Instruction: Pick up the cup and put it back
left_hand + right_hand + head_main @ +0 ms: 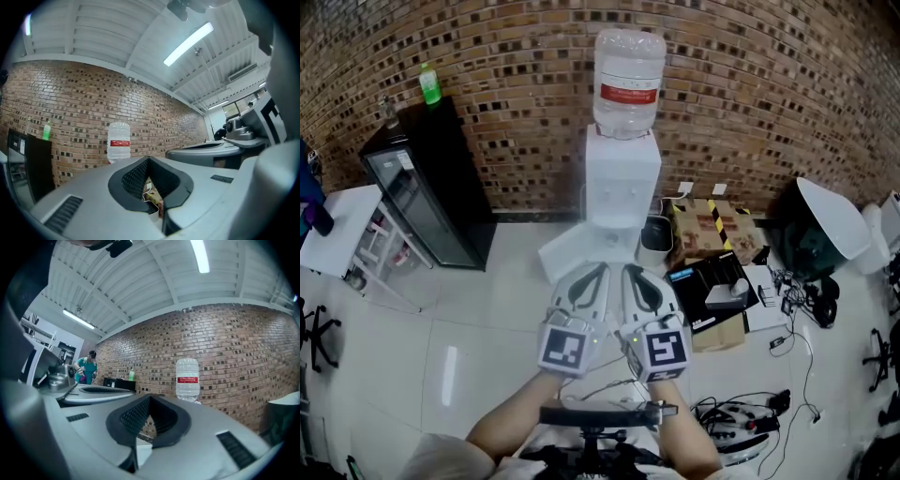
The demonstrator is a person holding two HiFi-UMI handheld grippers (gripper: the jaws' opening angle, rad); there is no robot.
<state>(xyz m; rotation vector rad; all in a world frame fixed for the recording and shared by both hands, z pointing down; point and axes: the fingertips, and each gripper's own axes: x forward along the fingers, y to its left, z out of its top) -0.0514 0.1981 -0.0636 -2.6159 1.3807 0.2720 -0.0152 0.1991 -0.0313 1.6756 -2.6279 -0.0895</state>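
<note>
Risk: a reach for the cup with both claws clamped shut would knock it over, not take it.
Nearest, the left gripper [601, 269] and right gripper [629, 272] hang side by side, each with jaws pressed together on nothing, touching no object. Loose cables [741, 412] on the floor [478, 319] just to their right could snag a step forward. Beyond, the water dispenser [622, 183] stands against the brick wall [516, 94]; no cup can be made out in any view, so it may sit there, hidden or too small to tell.
</note>
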